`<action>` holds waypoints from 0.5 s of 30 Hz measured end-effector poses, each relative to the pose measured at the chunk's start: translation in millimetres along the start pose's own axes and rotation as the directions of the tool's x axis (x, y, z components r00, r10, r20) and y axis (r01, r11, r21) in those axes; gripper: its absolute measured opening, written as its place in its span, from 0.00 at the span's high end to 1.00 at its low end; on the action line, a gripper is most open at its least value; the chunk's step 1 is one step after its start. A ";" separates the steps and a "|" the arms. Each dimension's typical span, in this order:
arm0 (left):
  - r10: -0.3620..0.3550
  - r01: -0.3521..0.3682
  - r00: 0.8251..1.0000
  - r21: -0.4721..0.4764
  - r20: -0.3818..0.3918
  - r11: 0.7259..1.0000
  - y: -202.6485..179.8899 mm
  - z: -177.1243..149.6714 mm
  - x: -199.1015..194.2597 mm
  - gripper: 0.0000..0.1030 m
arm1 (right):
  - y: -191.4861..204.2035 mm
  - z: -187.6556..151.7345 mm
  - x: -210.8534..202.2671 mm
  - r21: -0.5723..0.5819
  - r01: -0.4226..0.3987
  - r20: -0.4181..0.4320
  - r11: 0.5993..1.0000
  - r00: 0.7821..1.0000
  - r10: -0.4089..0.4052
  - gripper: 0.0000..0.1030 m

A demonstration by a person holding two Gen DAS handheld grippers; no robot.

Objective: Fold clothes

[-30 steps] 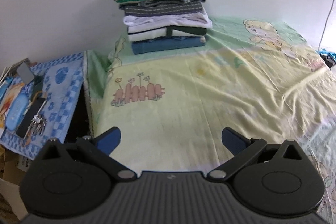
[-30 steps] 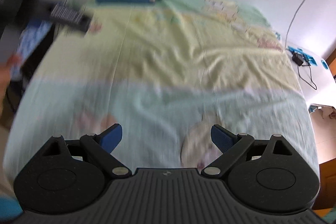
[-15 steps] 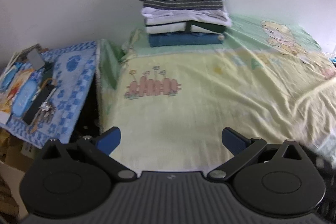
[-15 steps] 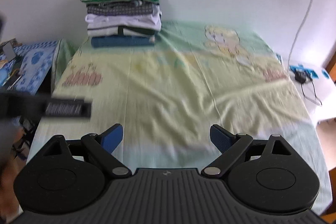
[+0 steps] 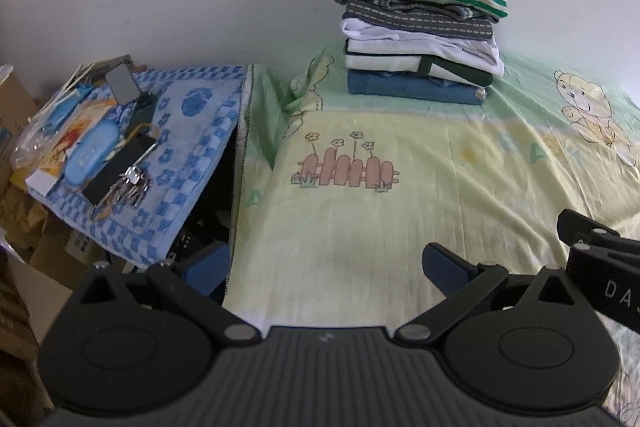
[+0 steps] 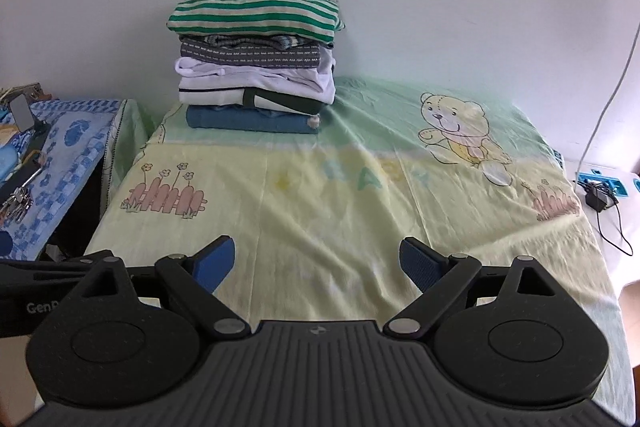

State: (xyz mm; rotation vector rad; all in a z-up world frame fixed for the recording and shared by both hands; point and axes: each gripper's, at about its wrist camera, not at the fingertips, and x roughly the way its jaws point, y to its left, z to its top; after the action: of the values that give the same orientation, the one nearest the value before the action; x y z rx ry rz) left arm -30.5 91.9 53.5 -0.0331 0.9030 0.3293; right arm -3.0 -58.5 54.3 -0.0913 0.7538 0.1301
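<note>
Grippers (image 5: 326,269) (image 6: 316,263) empty, jaws apart; clothes (image 6: 256,67) stacked.

Open bedsheet (image 6: 340,211) is seen ahead, unobstructed. The far-left corner is occupied by a stack of folded clothes (image 6: 256,67); a cluttered side table (image 5: 132,155) borders the left edge.

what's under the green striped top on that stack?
Under the green striped top: a grey patterned garment, white ones, a white piece with dark trim, and a blue one on the bedsheet. Only folded edges show; anything tucked inside is hidden.
</note>
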 end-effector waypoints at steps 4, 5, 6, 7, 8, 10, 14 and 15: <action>0.015 -0.015 1.000 0.002 -0.003 1.000 -3.4 -2.5 -1.8 0.01 | -1.8 1.8 0.4 0.004 -0.010 0.008 1.000 1.000 0.010 0.11; 0.018 -0.018 1.000 0.003 -0.005 1.000 -3.9 -2.9 -1.9 0.01 | -2.0 2.0 0.2 0.006 -0.012 0.010 1.000 1.000 0.012 0.11; 0.019 -0.019 1.000 0.002 -0.005 1.000 -3.6 -3.4 -2.4 0.01 | -2.1 2.1 -0.2 0.008 -0.013 0.011 1.000 1.000 0.013 0.11; 0.020 -0.020 1.000 0.001 -0.003 1.000 -3.8 -3.7 -3.3 0.01 | -2.2 2.1 -0.9 0.009 -0.014 0.014 1.000 1.000 0.013 0.11; 0.017 -0.017 1.000 0.003 -0.001 1.000 -4.0 -4.0 -4.3 0.01 | -2.3 2.1 -1.8 0.011 -0.014 0.018 1.000 1.000 0.014 0.11; 0.012 -0.012 1.000 0.008 0.002 1.000 -4.3 -4.7 -6.3 0.01 | -2.4 2.1 -3.7 0.014 -0.016 0.026 1.000 1.000 0.015 0.11; 0.001 -0.002 1.000 0.017 0.012 1.000 -5.3 -6.1 -10.2 0.01 | -1.1 2.3 -8.5 0.019 -0.020 0.038 1.000 0.999 0.019 0.11; -0.002 0.001 1.000 0.019 0.015 1.000 -5.1 -6.4 -11.1 0.01 | -0.7 2.3 -9.9 0.021 -0.021 0.041 1.000 0.999 0.021 0.11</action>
State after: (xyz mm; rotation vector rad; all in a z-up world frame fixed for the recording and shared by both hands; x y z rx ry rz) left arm -40.3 83.1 57.6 -0.0141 0.8908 0.3193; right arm -8.5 -59.6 62.9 -0.0600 0.7153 0.1434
